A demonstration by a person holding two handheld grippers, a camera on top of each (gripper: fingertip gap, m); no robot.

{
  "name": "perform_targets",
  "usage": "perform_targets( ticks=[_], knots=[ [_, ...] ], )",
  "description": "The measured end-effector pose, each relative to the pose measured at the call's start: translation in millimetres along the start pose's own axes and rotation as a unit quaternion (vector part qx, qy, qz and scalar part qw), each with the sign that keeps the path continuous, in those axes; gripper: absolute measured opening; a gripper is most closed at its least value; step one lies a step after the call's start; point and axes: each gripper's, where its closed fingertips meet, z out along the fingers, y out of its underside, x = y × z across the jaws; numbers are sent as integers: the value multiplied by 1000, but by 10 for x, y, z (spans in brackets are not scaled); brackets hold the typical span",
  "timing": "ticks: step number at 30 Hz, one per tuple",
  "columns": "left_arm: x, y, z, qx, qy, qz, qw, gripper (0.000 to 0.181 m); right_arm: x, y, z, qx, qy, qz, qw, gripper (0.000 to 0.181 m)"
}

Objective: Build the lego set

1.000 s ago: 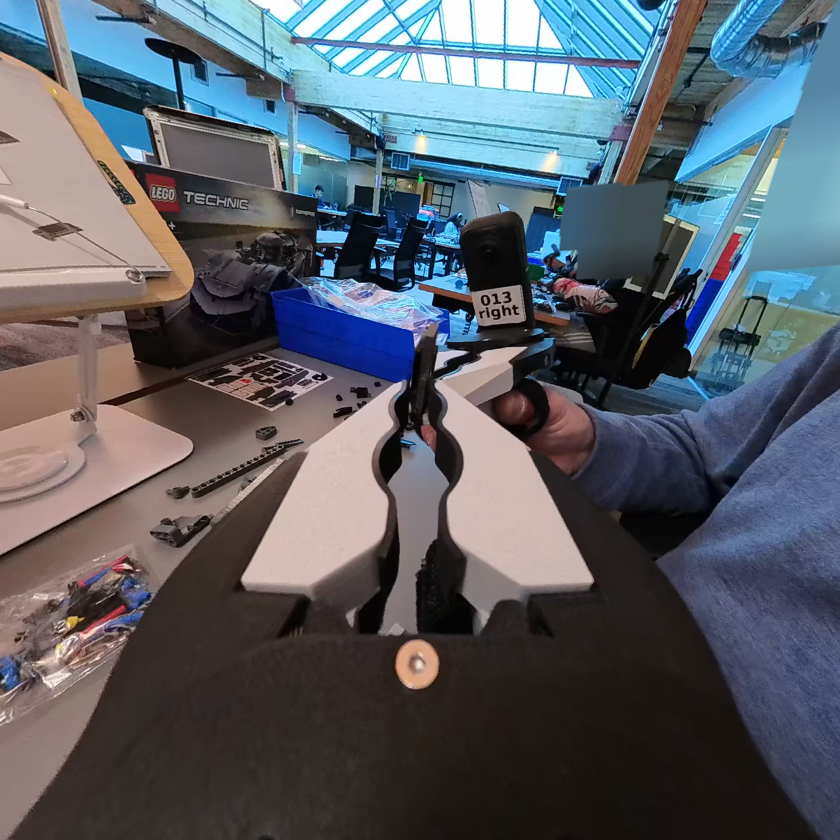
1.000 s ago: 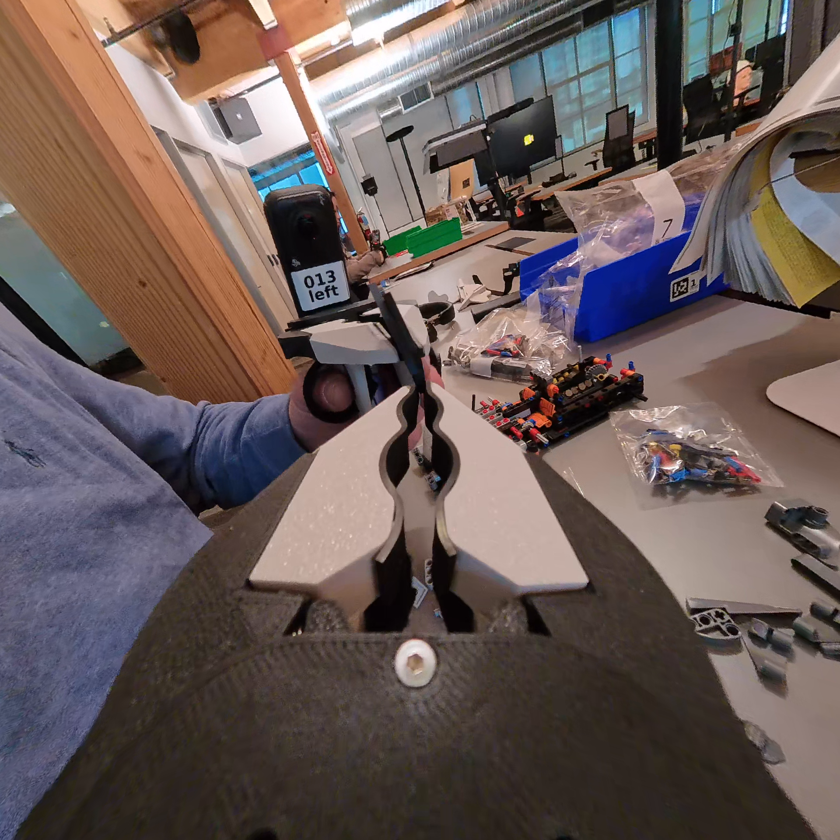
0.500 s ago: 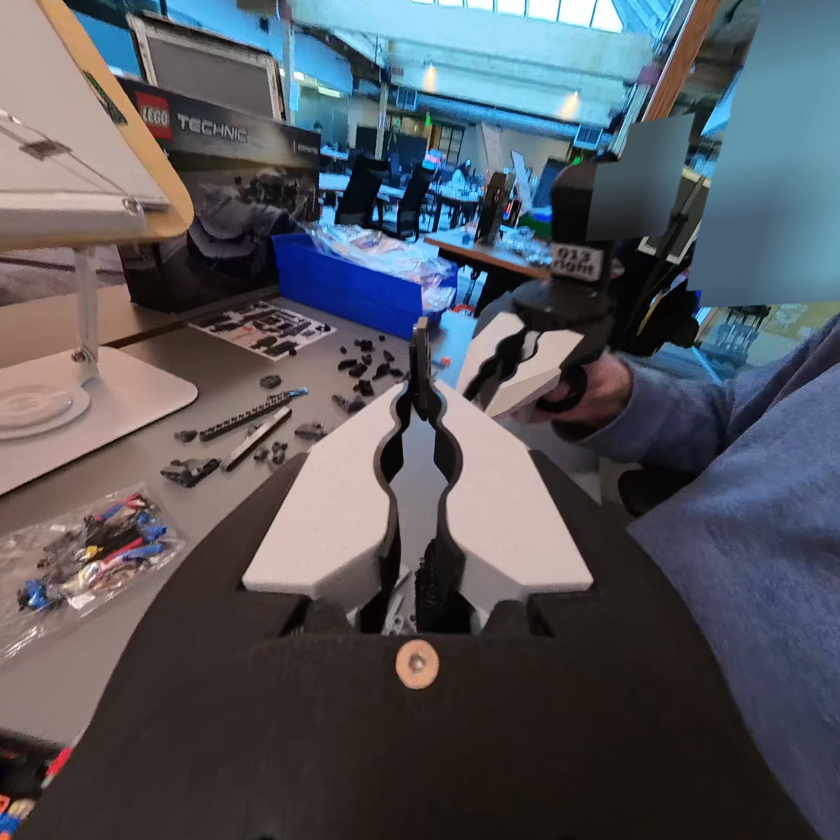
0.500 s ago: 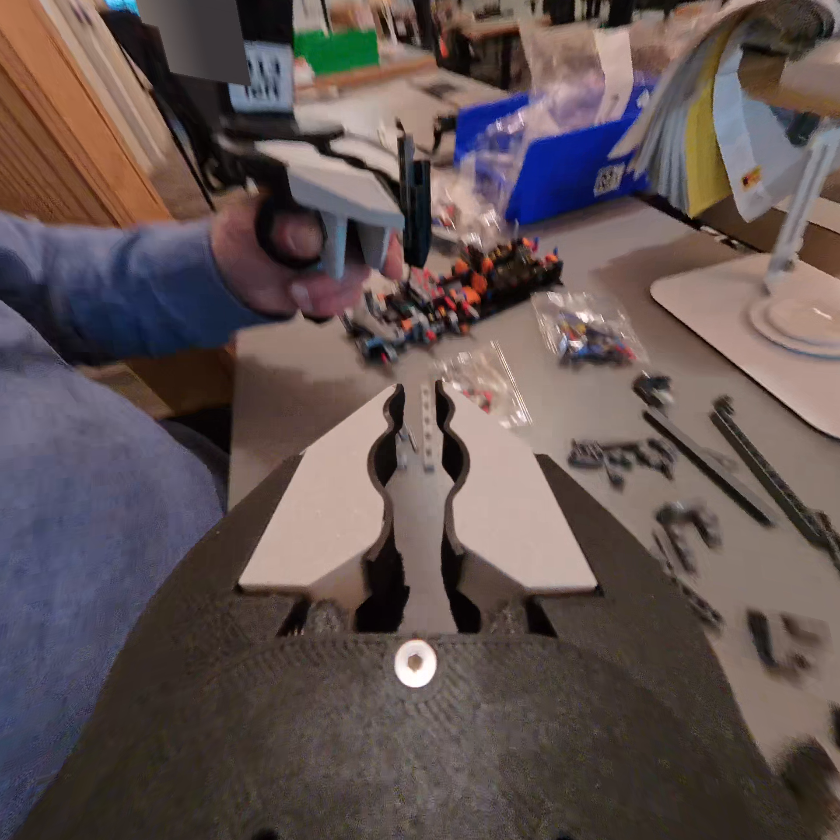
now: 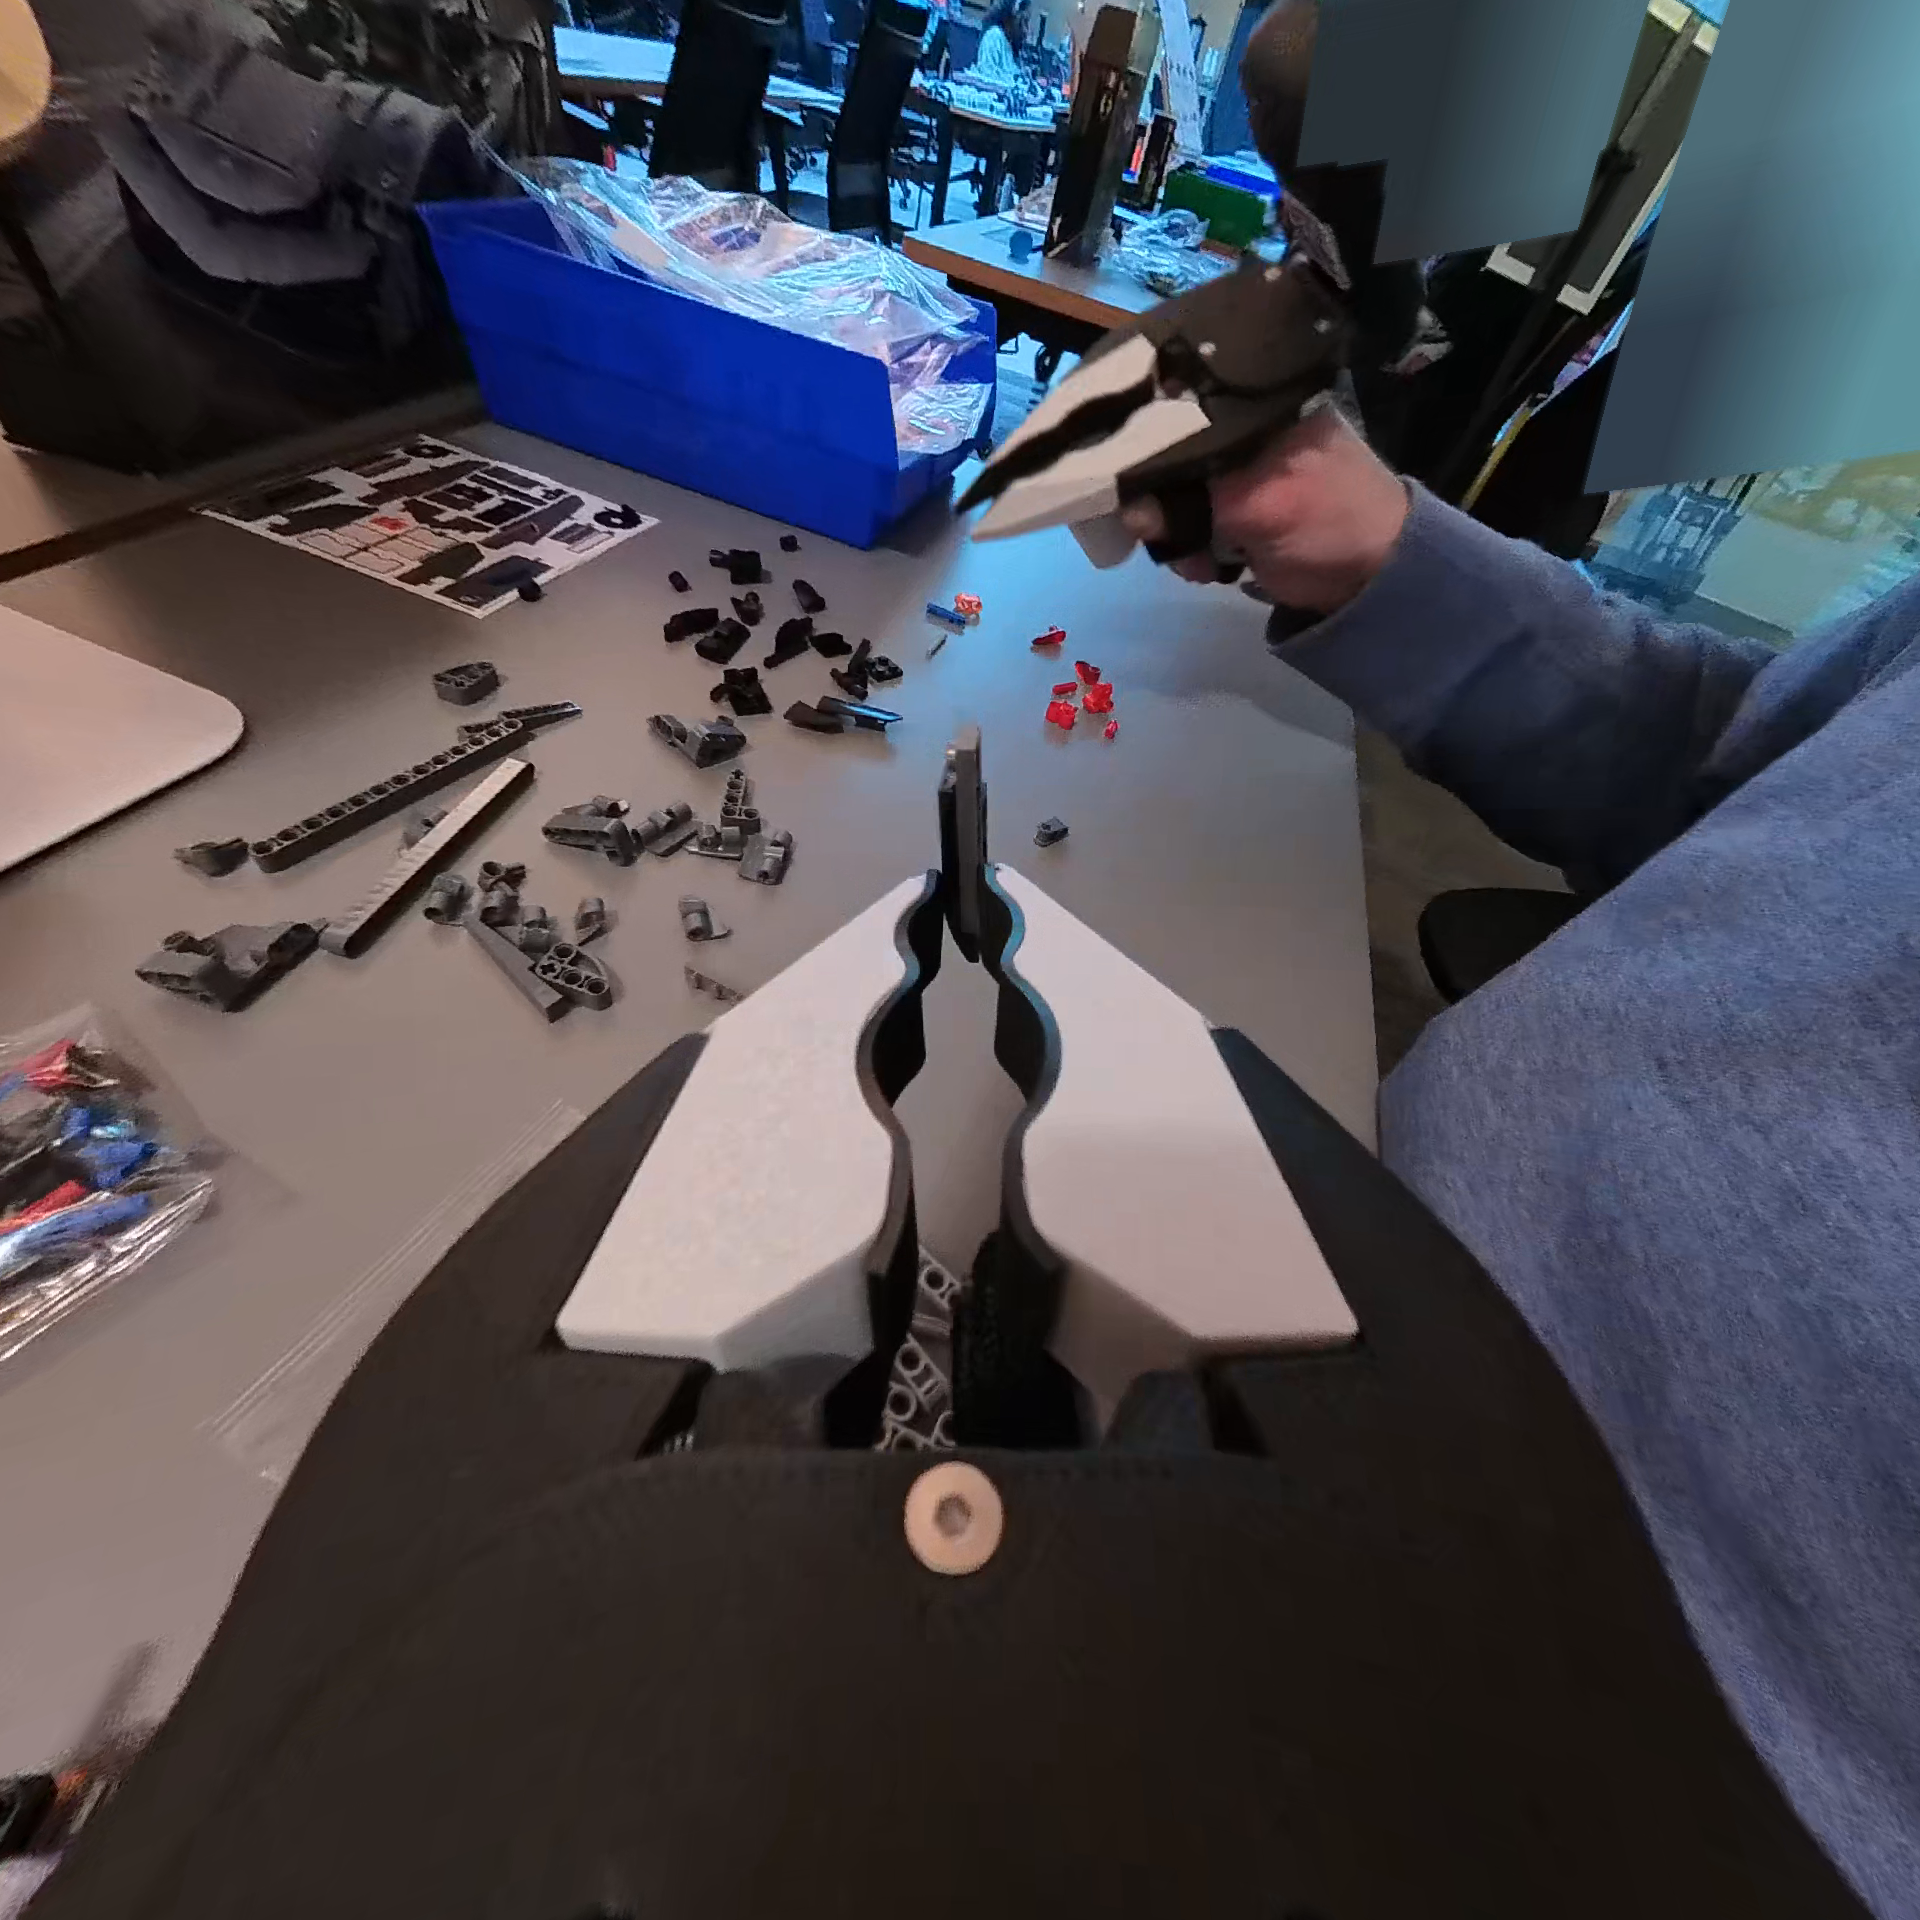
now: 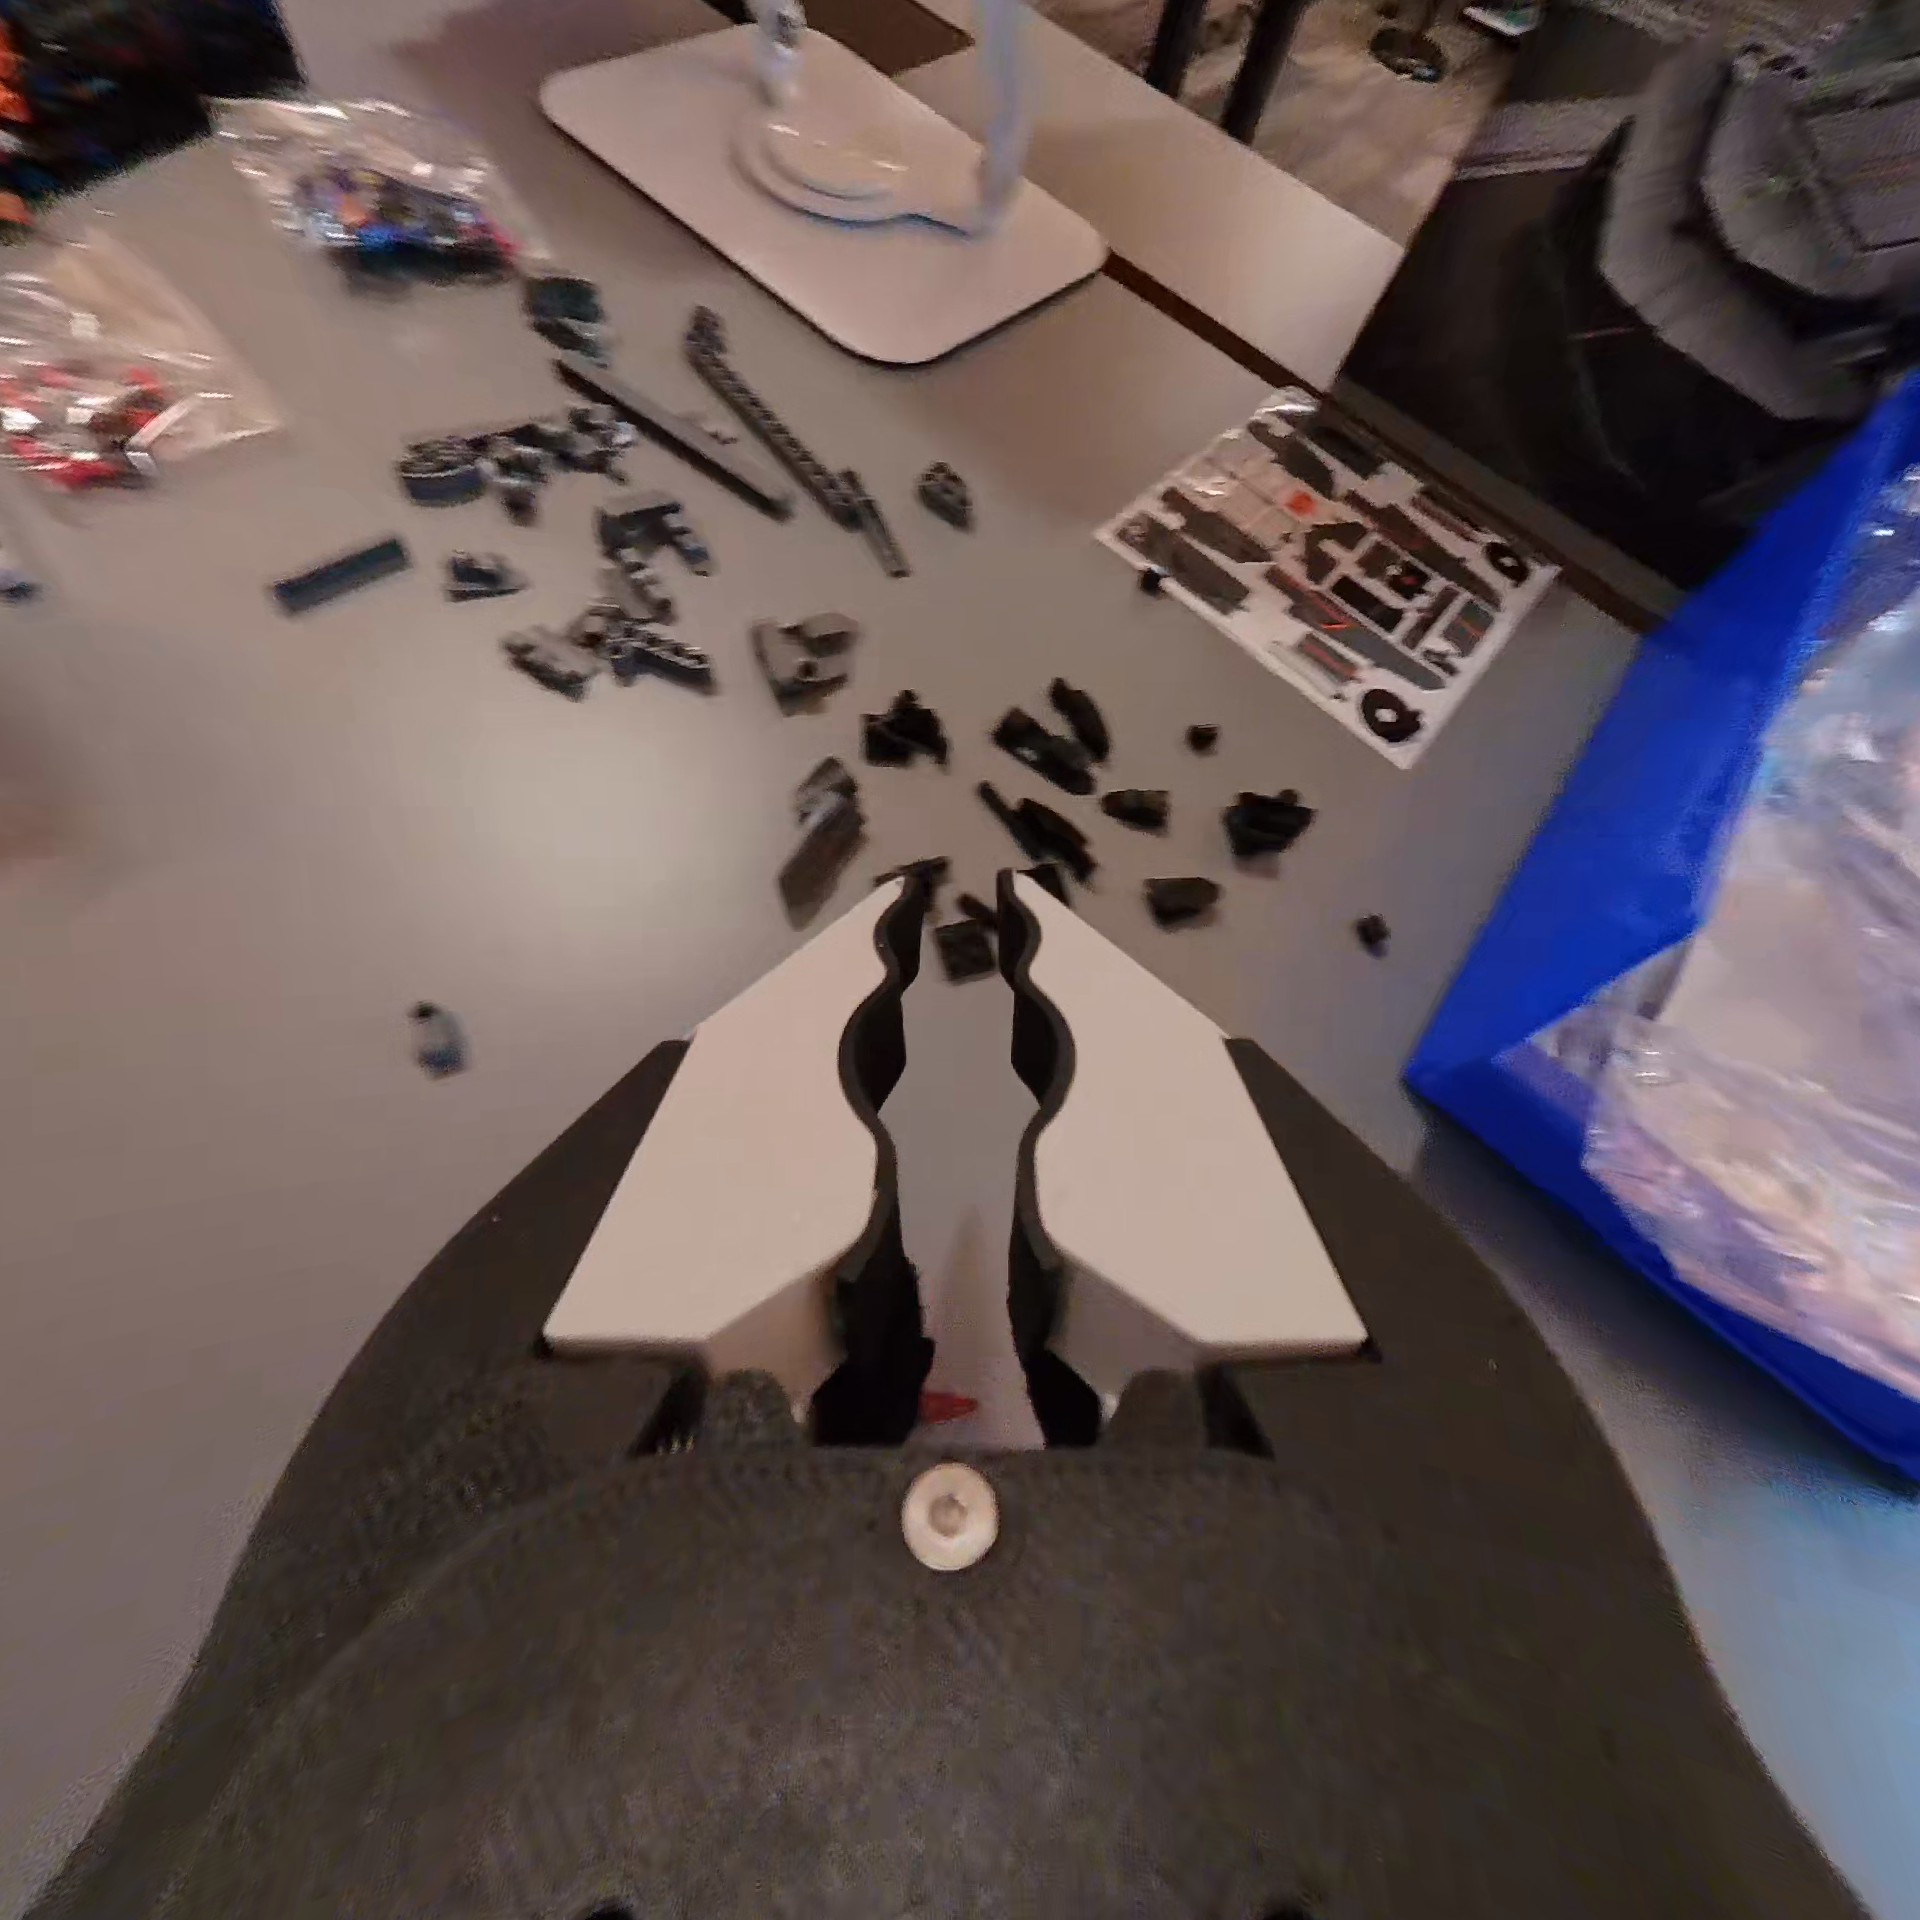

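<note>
My left gripper (image 5: 961, 896) is shut on a flat dark grey Lego piece (image 5: 961, 821) that sticks up past its fingertips, held above the grey table (image 5: 1195, 831). My right gripper (image 6: 962, 881) is slightly open and empty, pointing down over a scatter of small black pieces (image 6: 1039, 748); one small black piece (image 6: 964, 948) lies on the table below its gap. It also shows in the left wrist view (image 5: 1081, 468), held by a hand above the black pieces (image 5: 769, 644). Grey pieces (image 5: 665, 831), long beams (image 5: 395, 800) and small red pieces (image 5: 1081, 701) lie loose.
A blue bin (image 5: 675, 364) with plastic bags stands at the back, also in the right wrist view (image 6: 1662, 935). A sticker sheet (image 6: 1340, 561), a white stand base (image 6: 831, 197), bags of parts (image 5: 73, 1153) and the set's dark box (image 6: 1662, 260) are around. The right wrist view is blurred. My hands' fingertips stand some 25 cm from each other.
Both grippers have tilted down toward the table. My right gripper has pulled away from the left one, opened, and moved over the black pieces. The left still holds its piece.
</note>
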Motion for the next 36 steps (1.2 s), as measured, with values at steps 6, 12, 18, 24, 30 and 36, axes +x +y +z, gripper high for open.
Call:
perform_targets(
  ticks=[6, 12, 18, 24, 30, 36],
  knots=[
    [-7, 2, 75, -9, 2, 8, 1000, 4, 313, 29, 323, -57, -3, 6, 998, 16],
    [-73, 64, 92, -14, 1, -3, 1000, 3, 313, 199, 577, -128, -32, -11, 991, 16],
    [-127, 111, 90, -20, -4, -6, 1000, 3, 166, 239, 693, -138, -64, -35, 988, 13],
    [-135, 139, 116, -25, 0, -12, 1000, 4, -1, 150, 887, -144, -85, -69, 984, 12],
    [-160, 159, 109, -28, -4, -12, 1000, 4, 1, 51, 1031, -146, -94, -74, 982, 14],
    [-187, 180, 130, -29, -3, -16, 999, 4, 2, 110, 1185, -175, -101, -86, 976, 11]
  ],
)
